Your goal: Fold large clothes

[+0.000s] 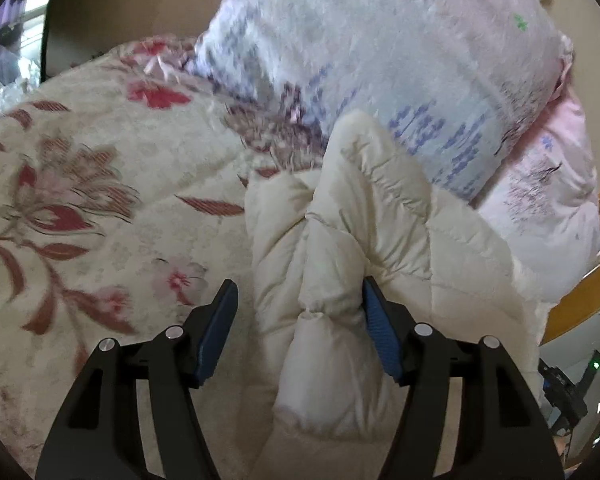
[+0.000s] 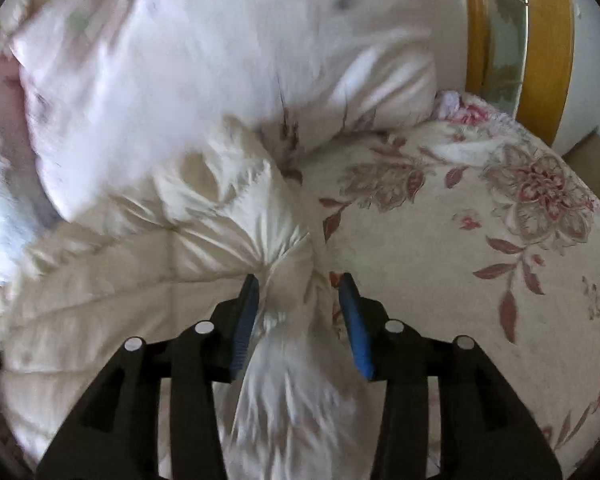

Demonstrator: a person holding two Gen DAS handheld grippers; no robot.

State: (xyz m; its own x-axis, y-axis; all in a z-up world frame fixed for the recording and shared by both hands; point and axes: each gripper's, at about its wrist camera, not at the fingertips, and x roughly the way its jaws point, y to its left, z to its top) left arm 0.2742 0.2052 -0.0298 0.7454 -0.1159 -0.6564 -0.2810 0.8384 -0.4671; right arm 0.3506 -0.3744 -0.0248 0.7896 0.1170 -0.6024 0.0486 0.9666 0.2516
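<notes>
A cream quilted down jacket [image 1: 360,216] lies bunched on a floral bed cover [image 1: 80,200]. My left gripper [image 1: 299,286] straddles one puffy fold of it. The right blue pad touches the fabric and the left pad stands clear of it, so the jaws are open. In the right wrist view the same jacket [image 2: 220,208] gathers into a pinched bunch between the jaws of my right gripper [image 2: 299,280]. Its left pad rests against the cloth, and a gap shows at its right pad, so the jaws are open.
A pale pink and purple printed duvet or pillow [image 1: 380,60] [image 2: 180,60] is heaped just behind the jacket. A wooden bed frame [image 1: 580,300] [image 2: 548,40] borders the bed. The floral cover [image 2: 480,220] spreads beside the jacket. A device with a green light [image 1: 596,364] sits beyond the bed edge.
</notes>
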